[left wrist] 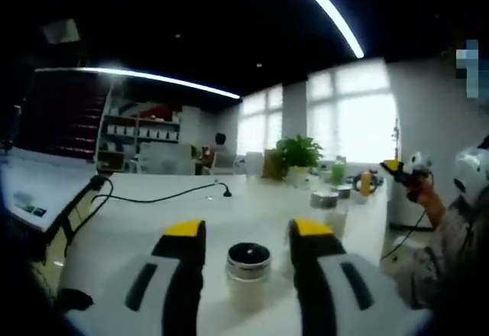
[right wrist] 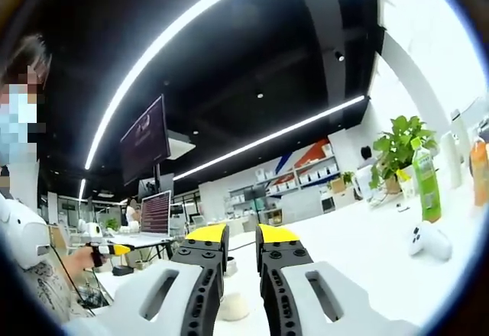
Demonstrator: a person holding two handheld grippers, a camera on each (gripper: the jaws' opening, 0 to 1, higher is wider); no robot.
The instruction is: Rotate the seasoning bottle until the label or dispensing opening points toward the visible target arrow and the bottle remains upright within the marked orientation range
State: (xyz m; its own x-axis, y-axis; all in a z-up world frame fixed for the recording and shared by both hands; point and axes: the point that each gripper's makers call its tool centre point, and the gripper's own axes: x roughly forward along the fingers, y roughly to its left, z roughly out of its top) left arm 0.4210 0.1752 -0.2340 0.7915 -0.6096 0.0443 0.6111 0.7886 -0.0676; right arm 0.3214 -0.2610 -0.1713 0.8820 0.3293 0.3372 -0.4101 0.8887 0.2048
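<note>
Office clutter on and around the white table (left wrist: 252, 214)

A black cable (left wrist: 164, 195) snakes across the top; a potted plant (left wrist: 296, 155) stands at the far edge beside 2 metal-lidded jars (left wrist: 325, 199). Elsewhere, a green bottle (right wrist: 426, 185), white controller (right wrist: 428, 238) and open laptop (right wrist: 155, 215).

No words, numbers or brand names can be read anywhere. The hanging monitor (right wrist: 144, 139) and the laptop screen (right wrist: 155, 213) show lines of text too small to make out, and the green bottle (right wrist: 426, 184) carries a blurred label.
</note>
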